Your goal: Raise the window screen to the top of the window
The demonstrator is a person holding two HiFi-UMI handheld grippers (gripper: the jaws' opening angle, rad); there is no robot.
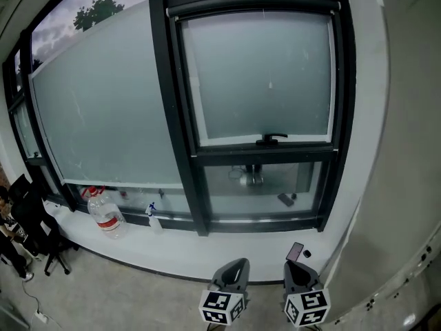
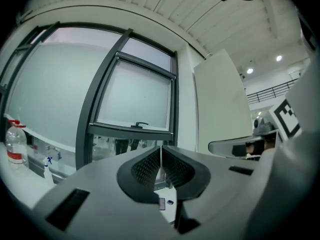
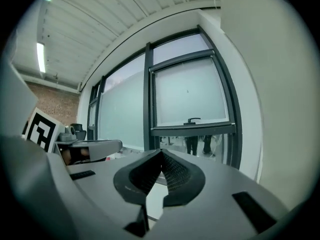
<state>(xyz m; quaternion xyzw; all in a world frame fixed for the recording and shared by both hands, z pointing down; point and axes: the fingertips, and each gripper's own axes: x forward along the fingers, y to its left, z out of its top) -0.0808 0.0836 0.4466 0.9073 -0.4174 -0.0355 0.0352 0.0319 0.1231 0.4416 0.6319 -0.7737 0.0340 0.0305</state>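
Both tools sit at the very bottom of my head view, cut off just below their marker cubes. The left gripper (image 2: pixel 161 159) has its jaws pressed together to a thin seam, with nothing between them. The right gripper (image 3: pixel 161 158) is closed too, its tips meeting, and it is empty. Each gripper view catches its neighbour only partly, at the picture's edge.

The window screen (image 1: pixel 258 74) lies ahead of and above both grippers, well apart from them. It is a pale sheet filling the hinged sash, with its lower edge down at about the level of the black handle (image 1: pixel 271 140). I can't make out any tab or cord on it, and the dark frame (image 1: pixel 180 116) hides its top edge. Under the handle, the clear lower pane (image 1: pixel 265 181) shows blurred shapes I can't identify.

On the sill (image 1: pixel 207 250), just ahead of the right gripper, lies a small dark flat item (image 1: pixel 295 252), too small to tell what it is. Well off to the left gripper's left stand a water bottle (image 1: pixel 105 214) and a spray bottle (image 1: pixel 153 217). Beyond them a chair (image 1: pixel 38 223) is half cut off by the picture's edge.
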